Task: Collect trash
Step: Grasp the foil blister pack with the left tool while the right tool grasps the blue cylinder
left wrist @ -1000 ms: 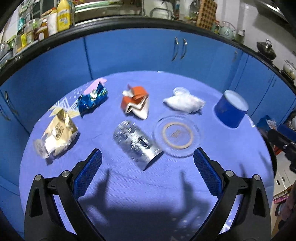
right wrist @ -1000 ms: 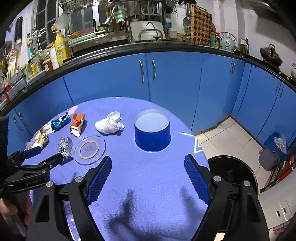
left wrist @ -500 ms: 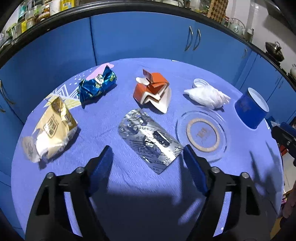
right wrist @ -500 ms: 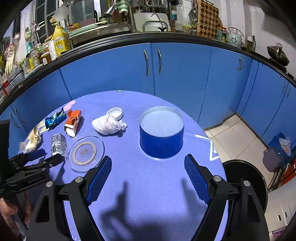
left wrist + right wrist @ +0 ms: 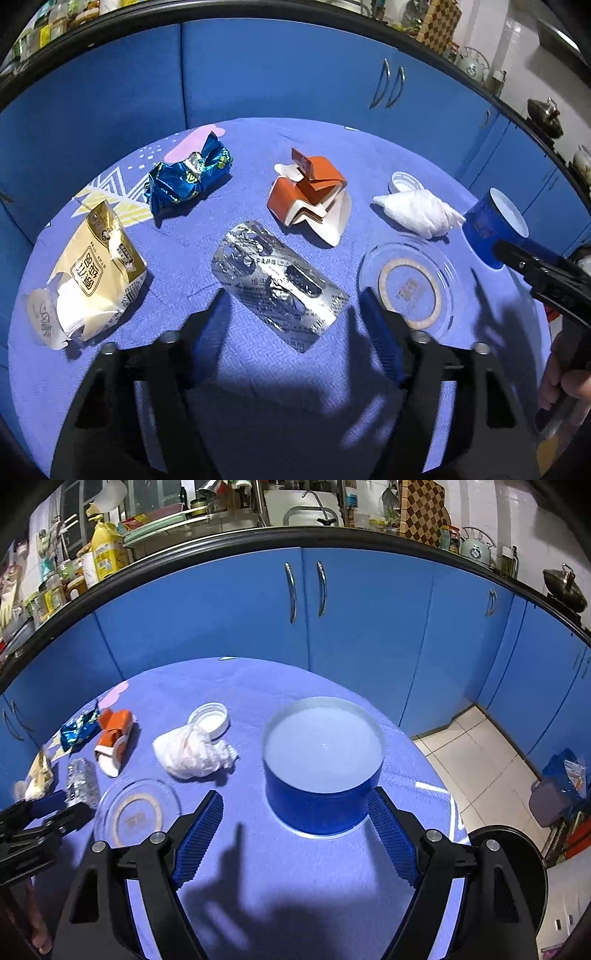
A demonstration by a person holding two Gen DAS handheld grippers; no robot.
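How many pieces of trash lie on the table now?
6: gold wrapper at left, blue foil wrapper behind it, silver blister pack between the left hand-held gripper fingers, orange carton, white tissue, white cap behind it.

On the table [image 5: 258,369], blister pack [image 5: 279,282] lies between pouch [image 5: 92,273] and dish [image 5: 410,286]; carton [image 5: 310,192] behind.

blister pack [image 5: 279,284] print unreadable; worktop bottles [image 5: 55,594] blurred
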